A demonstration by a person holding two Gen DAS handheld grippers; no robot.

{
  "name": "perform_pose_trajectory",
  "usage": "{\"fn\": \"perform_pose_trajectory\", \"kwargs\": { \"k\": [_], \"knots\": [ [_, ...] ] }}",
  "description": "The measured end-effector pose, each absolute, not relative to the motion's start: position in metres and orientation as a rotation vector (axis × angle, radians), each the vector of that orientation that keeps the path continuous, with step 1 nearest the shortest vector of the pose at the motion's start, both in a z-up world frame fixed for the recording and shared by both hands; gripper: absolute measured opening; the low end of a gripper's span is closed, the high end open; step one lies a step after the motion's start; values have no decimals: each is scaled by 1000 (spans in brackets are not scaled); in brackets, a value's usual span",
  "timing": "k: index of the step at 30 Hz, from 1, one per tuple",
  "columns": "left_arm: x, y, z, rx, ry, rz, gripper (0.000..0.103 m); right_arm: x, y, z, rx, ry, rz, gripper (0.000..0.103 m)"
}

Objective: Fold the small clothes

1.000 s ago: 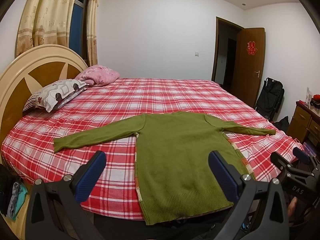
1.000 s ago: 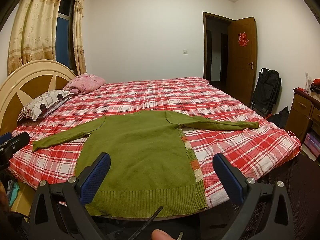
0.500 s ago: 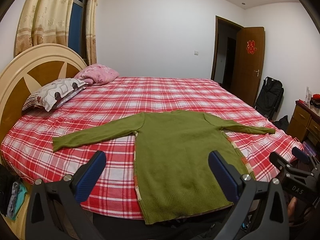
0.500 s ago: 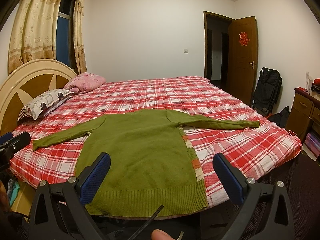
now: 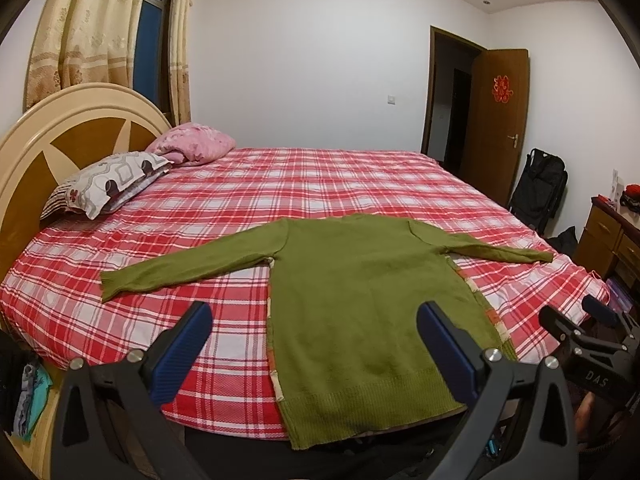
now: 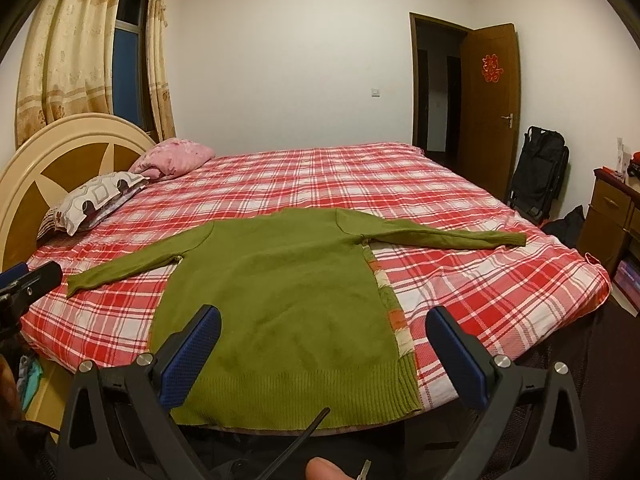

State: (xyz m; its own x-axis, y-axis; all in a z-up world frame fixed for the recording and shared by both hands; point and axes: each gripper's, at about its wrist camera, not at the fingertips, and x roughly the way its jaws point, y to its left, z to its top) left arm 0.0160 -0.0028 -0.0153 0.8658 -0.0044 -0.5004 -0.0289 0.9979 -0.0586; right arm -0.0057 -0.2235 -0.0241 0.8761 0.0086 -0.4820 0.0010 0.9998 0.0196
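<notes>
A green knit sweater [image 5: 360, 300] lies flat across the lower centre of a red-and-white checked bed [image 5: 320, 184], sleeves spread, its ribbed hem at the bed's front edge. The left gripper [image 5: 312, 344] and right gripper [image 6: 324, 340] hover above that hem, jaws spread wide and holding nothing. Smooth checked cloth stretches bare beyond the sweater up to two pillows [image 5: 120, 184] at the upper left.

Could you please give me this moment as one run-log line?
phase: pre-grasp | green knitted sweater: flat, unfolded, sleeves spread on red plaid bed | left gripper: open | right gripper: open
</notes>
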Motion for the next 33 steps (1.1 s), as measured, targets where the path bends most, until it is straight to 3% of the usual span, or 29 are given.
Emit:
{"fn": "perform_pose_trajectory", "kwargs": {
  "k": [9, 17, 23, 25, 29, 33],
  "knots": [
    [55, 11, -29, -17, 547, 14, 103, 27, -237, -48, 30, 560, 57, 102],
    [131, 33, -54, 50, 596, 53, 103, 105, -295, -81, 120, 686, -1, 101],
    [198, 42, -82, 94, 658, 61, 103, 167, -365, -86, 199, 728, -137, 82],
    [218, 44, -88, 115, 665, 69, 103, 185, -390, -84, 233, 729, -188, 80],
    [252, 49, -98, 135, 665, 87, 103, 224, -444, -75, 301, 725, -279, 61],
    [281, 51, -113, 143, 670, 114, 103, 256, -495, -70, 359, 702, -386, 59]
  ]
}}
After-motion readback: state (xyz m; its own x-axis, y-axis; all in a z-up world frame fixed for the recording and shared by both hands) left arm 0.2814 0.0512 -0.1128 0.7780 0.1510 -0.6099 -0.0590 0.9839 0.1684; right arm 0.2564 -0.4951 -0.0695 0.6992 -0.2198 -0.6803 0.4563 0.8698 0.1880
